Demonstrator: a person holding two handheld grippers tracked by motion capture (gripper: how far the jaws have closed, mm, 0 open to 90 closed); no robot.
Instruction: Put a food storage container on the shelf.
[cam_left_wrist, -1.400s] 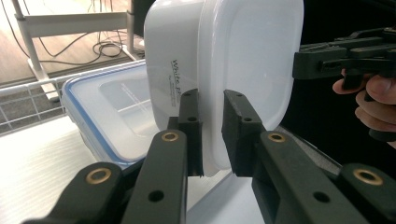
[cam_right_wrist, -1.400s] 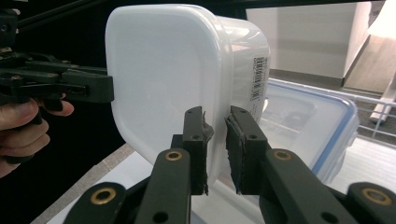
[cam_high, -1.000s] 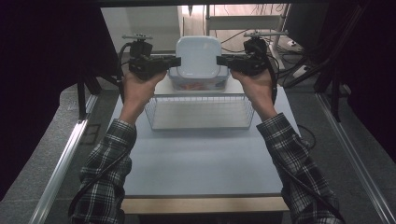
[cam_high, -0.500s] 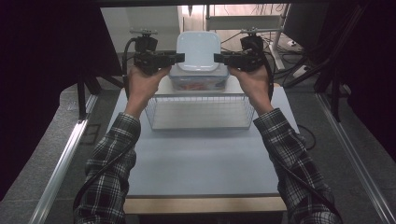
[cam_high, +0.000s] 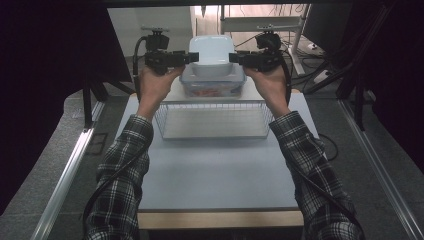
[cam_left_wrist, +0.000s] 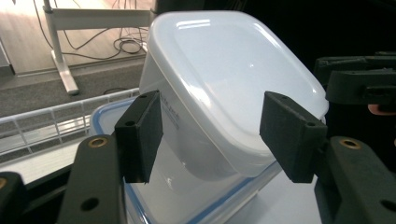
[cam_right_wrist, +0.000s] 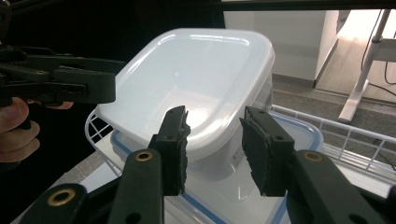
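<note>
A white lidded plastic container rests, slightly tilted, on a clear box with a blue rim at the far end of the table. My left gripper points at its left side and my right gripper at its right side. In the left gripper view the left gripper straddles the container with its pads off the wall; its jaws have just been opening. In the right gripper view the right gripper has the lid's corner between its jaws, which have just been opening slightly.
A wire basket stands on the grey table just in front of the stacked boxes. Desk legs and cables lie on the floor beyond. Dark space flanks the table on both sides.
The white container and both hands now sit a little farther back over the blue-rimmed box. Both grippers' jaws stand wider apart than before.
</note>
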